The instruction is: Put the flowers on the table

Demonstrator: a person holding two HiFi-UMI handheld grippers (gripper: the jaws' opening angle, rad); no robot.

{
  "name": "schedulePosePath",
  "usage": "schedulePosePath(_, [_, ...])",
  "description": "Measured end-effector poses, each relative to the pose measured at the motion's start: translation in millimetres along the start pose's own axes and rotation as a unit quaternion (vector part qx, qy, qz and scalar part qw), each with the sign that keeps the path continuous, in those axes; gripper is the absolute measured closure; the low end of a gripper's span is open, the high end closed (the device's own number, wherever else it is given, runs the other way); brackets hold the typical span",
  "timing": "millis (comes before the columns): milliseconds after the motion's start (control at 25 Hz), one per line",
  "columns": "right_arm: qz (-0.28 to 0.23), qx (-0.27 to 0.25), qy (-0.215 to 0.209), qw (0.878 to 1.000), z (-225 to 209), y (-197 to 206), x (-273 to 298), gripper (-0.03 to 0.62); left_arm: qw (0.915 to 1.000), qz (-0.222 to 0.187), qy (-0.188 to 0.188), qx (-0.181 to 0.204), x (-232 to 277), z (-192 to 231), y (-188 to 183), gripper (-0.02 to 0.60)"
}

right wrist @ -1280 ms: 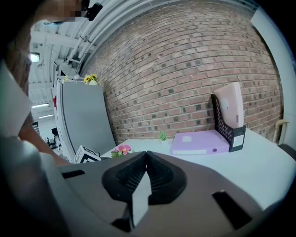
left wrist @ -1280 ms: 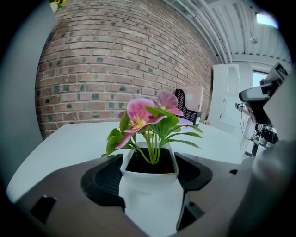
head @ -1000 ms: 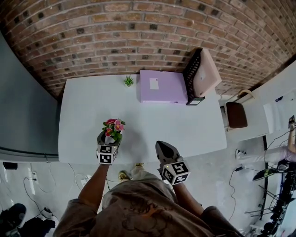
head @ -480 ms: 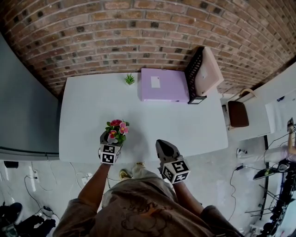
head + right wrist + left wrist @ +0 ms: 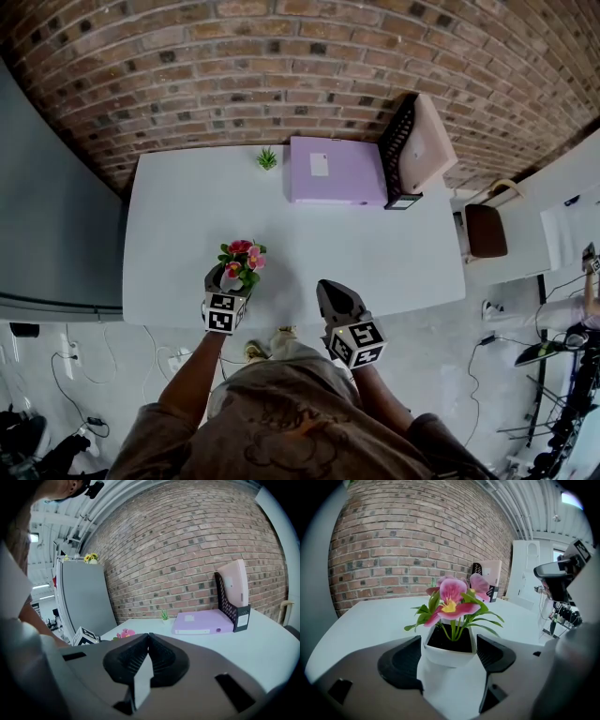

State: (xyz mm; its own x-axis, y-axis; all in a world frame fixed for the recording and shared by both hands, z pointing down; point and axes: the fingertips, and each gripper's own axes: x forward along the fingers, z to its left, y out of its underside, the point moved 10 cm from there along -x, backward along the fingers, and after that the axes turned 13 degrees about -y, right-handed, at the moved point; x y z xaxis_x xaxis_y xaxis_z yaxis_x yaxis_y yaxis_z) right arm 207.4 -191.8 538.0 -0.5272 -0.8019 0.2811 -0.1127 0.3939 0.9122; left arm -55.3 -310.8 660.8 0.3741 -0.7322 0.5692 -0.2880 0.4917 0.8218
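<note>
Closed with the left tool on a small white pot, one dark jaw pressed to each side wall just under the rim. Holds it upright, with pink flowers and green leaves standing clear above the jaws. From the head view, left tool and flowers over the near edge of the white table; cannot tell if resting on the top or hanging just above it. Right tool clenched on nothing, jaws tip to tip, held near the table's front edge off to the right, well apart from the pot.

Farther out on the table: a purple binder lying flat at the far edge, a black file holder standing just beside its right end, a tiny green plant just left of the binder. Brick wall behind.

Probably light, going by the small pot and thin stems. Rigid walls, likely smooth plastic or glaze, so apt to slip or tip if squeezed too low on the taper. Best taken by the pot's walls near the rim, as here, never by the soft, easily crushed petals or stems. Worth setting down level, well in from the edge, and releasing only with the base flat on the top.
</note>
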Motion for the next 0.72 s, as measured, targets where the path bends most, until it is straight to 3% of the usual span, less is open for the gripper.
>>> schedulePosePath(320, [-0.004,-0.002,-0.011,1.000,4,-1,10,0.591,0.9994,-0.014,0.023,-0.023,-26,5,-9,0.215])
schedulePosePath(720, [0.002,-0.014,-0.051,0.999,17,-6,32,0.591,0.9974,-0.049,0.018,-0.050,-79,20,-22,0.215])
